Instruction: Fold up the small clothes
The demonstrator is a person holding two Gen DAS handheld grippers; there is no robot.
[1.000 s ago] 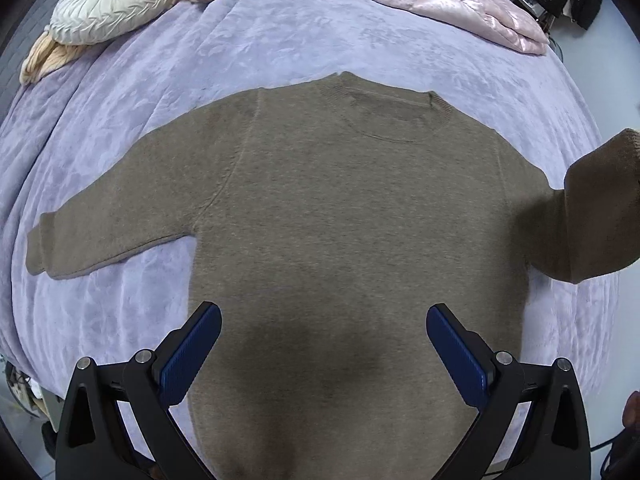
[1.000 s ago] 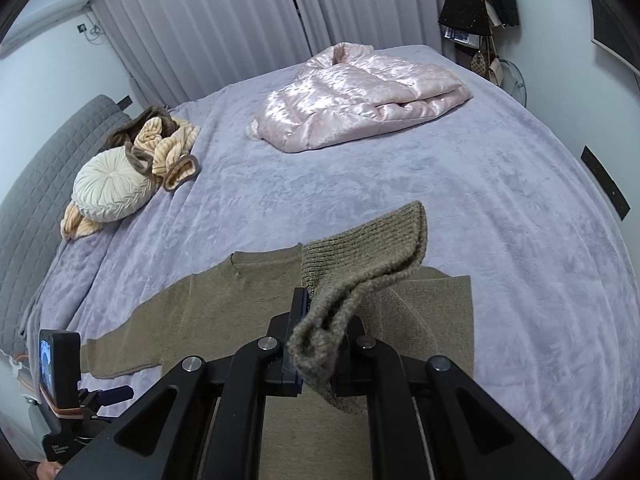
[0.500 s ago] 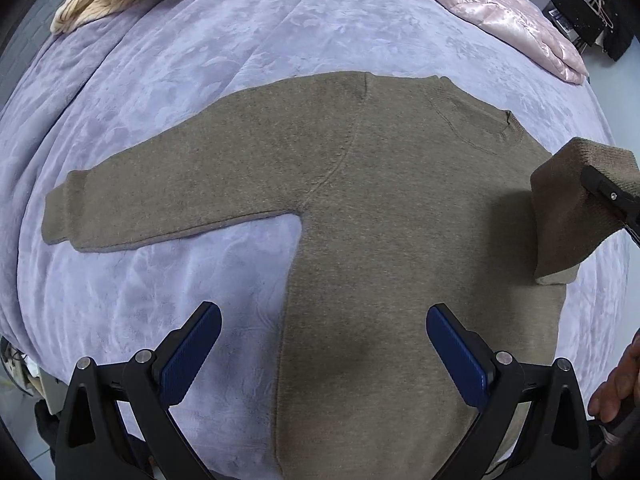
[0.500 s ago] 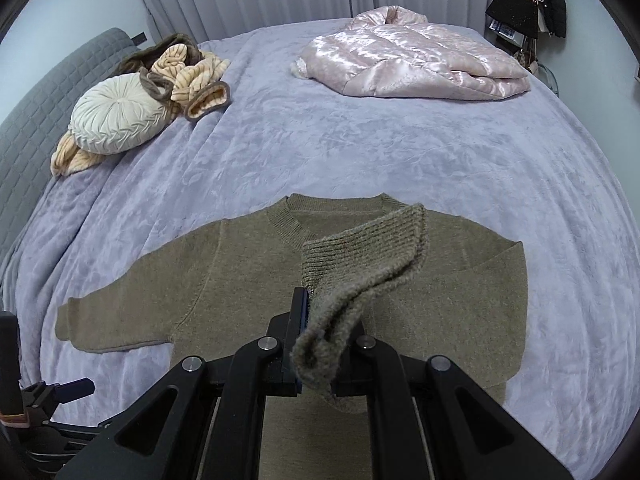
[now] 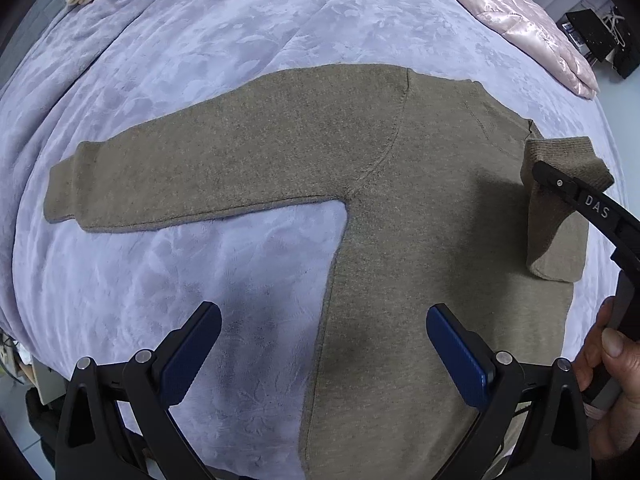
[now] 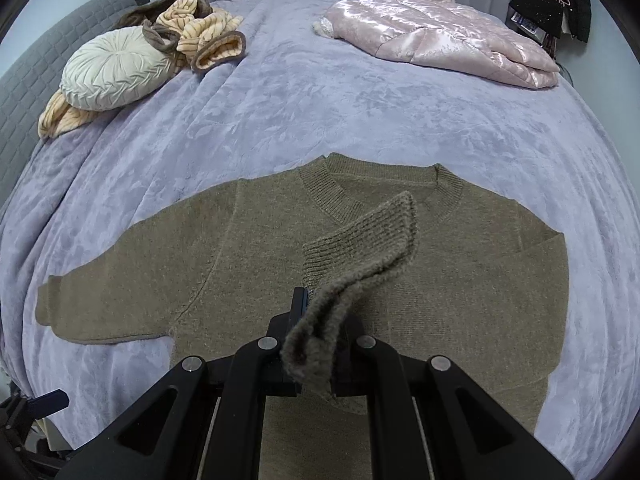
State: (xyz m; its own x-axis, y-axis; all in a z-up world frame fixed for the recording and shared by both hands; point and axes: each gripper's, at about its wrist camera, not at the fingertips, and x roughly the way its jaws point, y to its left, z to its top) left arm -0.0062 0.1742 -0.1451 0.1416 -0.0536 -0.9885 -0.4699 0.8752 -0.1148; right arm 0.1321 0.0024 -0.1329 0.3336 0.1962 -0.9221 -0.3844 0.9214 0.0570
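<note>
An olive-brown knit sweater point(image 5: 400, 200) point(image 6: 248, 248) lies flat on the lilac bedspread, neck away from me. Its left sleeve point(image 5: 180, 176) stretches out sideways. The right sleeve is folded in over the chest, and my right gripper point(image 6: 316, 320) is shut on its ribbed cuff point(image 6: 360, 240), holding it above the body. In the left wrist view that cuff point(image 5: 560, 184) hangs from the right gripper's black finger point(image 5: 576, 196). My left gripper point(image 5: 324, 344) hovers open over the sweater's left side edge, blue pads wide apart, nothing between them.
A pink quilted jacket point(image 6: 440, 44) lies at the far right of the bed point(image 6: 320, 112). A round cream cushion point(image 6: 116, 68) and striped tan-and-brown garments point(image 6: 200, 36) sit far left by a grey headboard. A hand point(image 5: 612, 364) grips the right tool.
The right gripper has carried the cuff inward from the bed's right side to over the sweater's chest. The left gripper has shifted left, from over the hem middle to the left side edge.
</note>
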